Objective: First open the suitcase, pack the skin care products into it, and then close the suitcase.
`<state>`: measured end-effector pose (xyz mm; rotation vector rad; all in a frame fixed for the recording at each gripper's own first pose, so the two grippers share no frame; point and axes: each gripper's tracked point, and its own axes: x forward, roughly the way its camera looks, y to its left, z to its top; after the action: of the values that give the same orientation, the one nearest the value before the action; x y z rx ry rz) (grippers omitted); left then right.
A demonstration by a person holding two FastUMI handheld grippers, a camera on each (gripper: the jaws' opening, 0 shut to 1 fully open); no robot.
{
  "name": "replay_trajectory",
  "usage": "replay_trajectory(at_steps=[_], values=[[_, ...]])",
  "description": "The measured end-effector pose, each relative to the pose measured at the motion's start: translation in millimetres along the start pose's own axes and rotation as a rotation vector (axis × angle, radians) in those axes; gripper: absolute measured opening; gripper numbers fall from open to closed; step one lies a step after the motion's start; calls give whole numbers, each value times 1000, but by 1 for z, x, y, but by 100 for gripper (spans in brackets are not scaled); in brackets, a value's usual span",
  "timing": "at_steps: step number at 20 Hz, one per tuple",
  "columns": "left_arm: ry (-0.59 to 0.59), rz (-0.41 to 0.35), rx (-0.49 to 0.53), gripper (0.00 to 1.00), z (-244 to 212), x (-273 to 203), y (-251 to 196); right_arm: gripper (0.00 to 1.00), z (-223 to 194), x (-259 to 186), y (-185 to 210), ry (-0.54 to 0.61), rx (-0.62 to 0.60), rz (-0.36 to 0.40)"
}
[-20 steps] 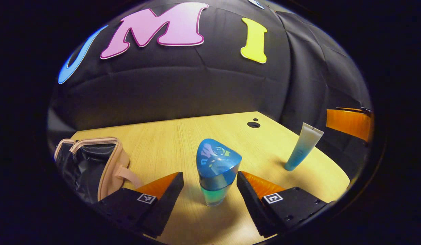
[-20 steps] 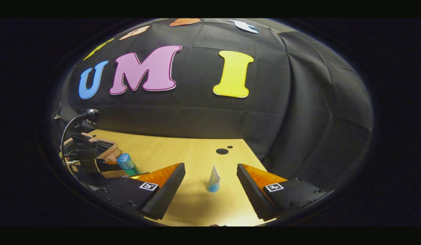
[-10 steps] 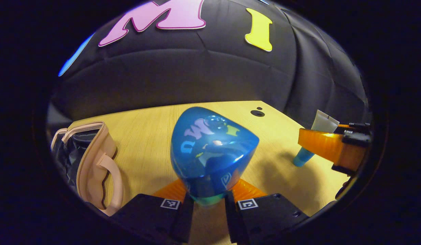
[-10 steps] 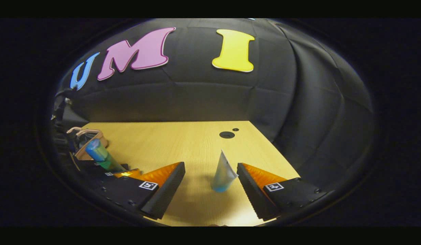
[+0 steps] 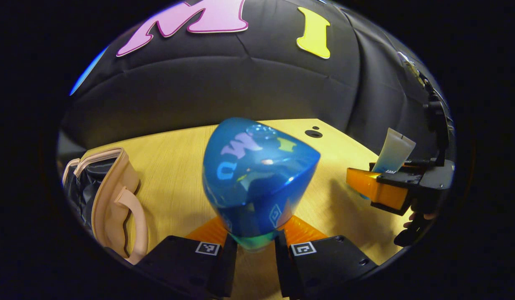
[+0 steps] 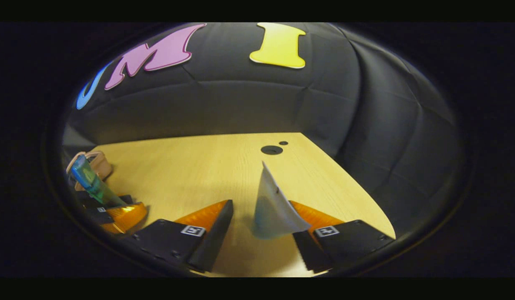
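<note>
Left hand-held gripper (image 5: 255,250) clamps the glossy, likely slippery blue-capped bottle (image 5: 257,179) low on its body, while the right hand-held gripper (image 6: 261,233), part open, brackets the soft tube (image 6: 274,204), contact unclear, suitcase (image 5: 111,200) open at worktop (image 5: 178,166) left.

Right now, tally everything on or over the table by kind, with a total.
Skin care products: 2, the blue-capped bottle and the pale tube.
Suitcases: 1, the beige suitcase, open.
Grippers: 2, the left gripper and the right gripper.
Total: 5.
</note>
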<state>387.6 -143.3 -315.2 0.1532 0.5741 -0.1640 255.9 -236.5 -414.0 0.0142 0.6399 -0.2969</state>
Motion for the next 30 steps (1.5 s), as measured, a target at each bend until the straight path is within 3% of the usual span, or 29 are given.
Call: replay_trajectory(at_steps=[2, 3, 4, 15, 16, 18, 19, 21, 22, 23, 26, 27, 30], values=[[-2, 1, 1, 48, 1, -1, 0, 45, -4, 4, 2, 14, 3, 17], [-2, -1, 2, 48, 1, 0, 0, 45, -2, 3, 3, 8, 1, 29], [-4, -5, 4, 47, 1, 0, 0, 39, -3, 1, 3, 9, -6, 36], [-85, -46, -44, 43, 12, -12, 4, 37, 19, -39, 27, -30, -117, 85], [-90, -45, -47, 43, 14, -15, 5, 33, 19, -44, 30, -30, -119, 96], [-114, -41, -39, 43, 24, -29, 10, 37, 25, -56, 37, -35, -127, 114], [-132, -38, -41, 39, 32, -37, 12, 37, 31, -63, 41, -45, -137, 124], [-152, -29, -46, 42, 45, -60, 20, 37, 41, -79, 52, -59, -143, 155], [-168, -21, -48, 42, 54, -74, 27, 33, 46, -89, 57, -62, -147, 169], [-179, -10, -47, 42, 60, -88, 37, 37, 51, -97, 66, -69, -152, 186], [-138, 68, -63, 42, 62, -131, 82, 37, 65, -126, 94, -94, -163, 251], [-138, 102, -89, 42, 65, -145, 101, 33, 70, -136, 104, -105, -161, 274], [-142, 211, -165, 39, 66, -181, 167, 41, 81, -165, 137, -122, -151, 352]])
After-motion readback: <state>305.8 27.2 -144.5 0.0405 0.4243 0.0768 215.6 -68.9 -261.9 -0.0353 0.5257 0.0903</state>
